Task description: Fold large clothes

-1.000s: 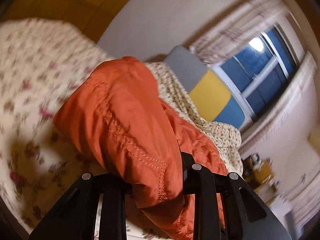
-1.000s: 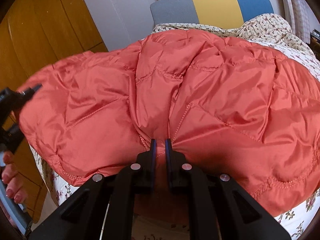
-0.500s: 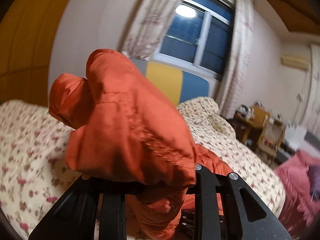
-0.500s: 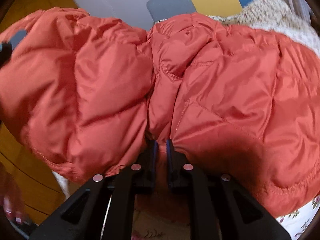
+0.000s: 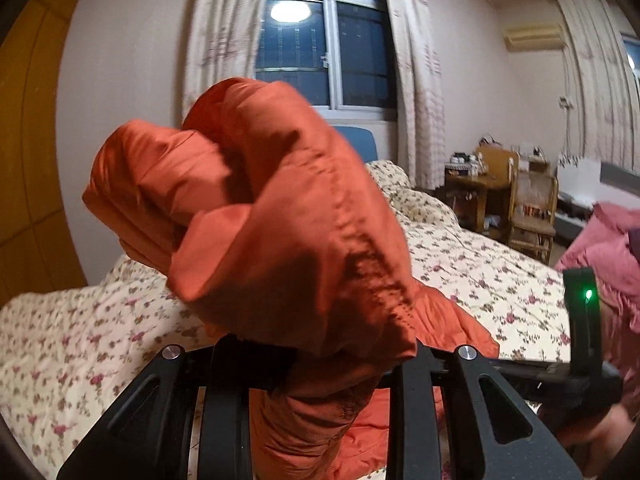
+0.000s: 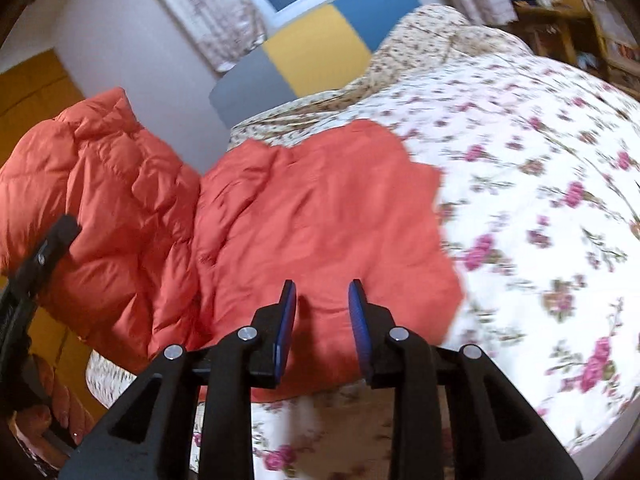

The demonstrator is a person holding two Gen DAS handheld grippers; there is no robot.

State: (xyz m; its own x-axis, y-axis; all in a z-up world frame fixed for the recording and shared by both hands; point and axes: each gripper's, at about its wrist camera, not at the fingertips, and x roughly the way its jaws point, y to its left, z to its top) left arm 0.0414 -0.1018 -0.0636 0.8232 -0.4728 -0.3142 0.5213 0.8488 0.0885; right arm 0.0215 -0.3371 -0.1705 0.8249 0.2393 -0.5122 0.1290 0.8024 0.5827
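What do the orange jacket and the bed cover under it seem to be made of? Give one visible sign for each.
Orange jacket: likely thin synthetic shell, nylon or polyester, over padding; it has a slight sheen, stitched quilting lines and puffy panels.
Bed cover: probably matte woven cotton or a blend, printed with small pink flowers; soft folds, no shine. The exact fibre cannot be told.

jacket (image 6: pixel 320 220): orange-red all over, quilted stitch lines, slight sheen; darker rust tone in the left wrist view (image 5: pixel 280 220).
bed cover (image 6: pixel 540 200): cream-white ground, scattered pink-magenta roses with green-brown leaves.
headboard (image 6: pixel 312 52): three blocks, grey, yellow, blue.
right gripper (image 6: pixel 322 312): black frame, blue pads on the jaws, silver rivets.
left gripper (image 5: pixel 316 380): black frame, silver rivets.
curtains (image 5: pixel 416 80): off-white with faint mauve print.
window (image 5: pixel 320 40): dark blue panes, white frame.
wall (image 5: pixel 128 80): pale grey-pink.
bedding at right (image 5: pixel 608 248): pink.
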